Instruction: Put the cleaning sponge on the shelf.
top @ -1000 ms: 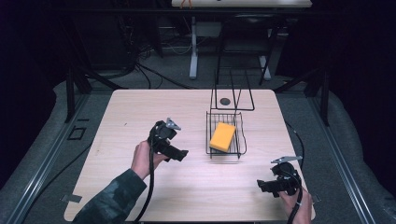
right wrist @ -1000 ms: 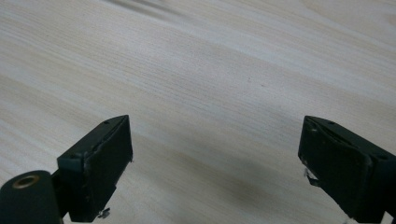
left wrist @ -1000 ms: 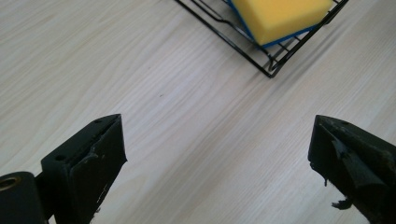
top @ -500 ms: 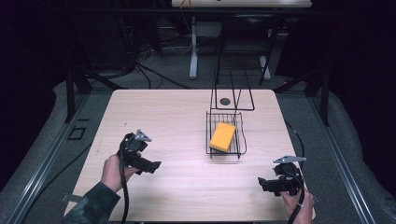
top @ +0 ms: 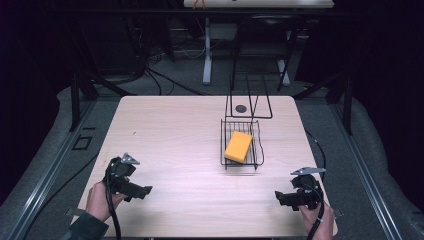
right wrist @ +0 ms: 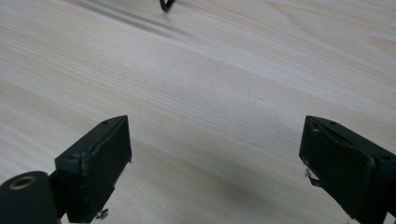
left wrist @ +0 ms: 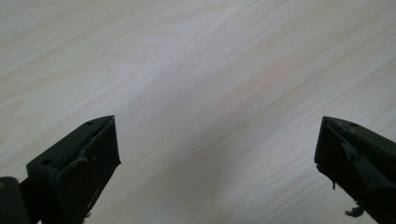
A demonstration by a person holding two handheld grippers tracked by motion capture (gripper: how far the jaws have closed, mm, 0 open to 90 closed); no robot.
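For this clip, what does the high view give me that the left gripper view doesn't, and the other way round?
High view: a yellow sponge lying in a black wire basket, a dark round disc behind it, and both hands, the right gripper included. Left gripper view: a close look along the left gripper, its jaws wide apart with nothing between them. Both: the pale wooden table.

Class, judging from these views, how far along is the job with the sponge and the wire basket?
Done: the yellow sponge lies inside the wire basket. In hand: nothing; the left gripper and right gripper are open over bare table near the front edge. Nothing visible looks left to do.
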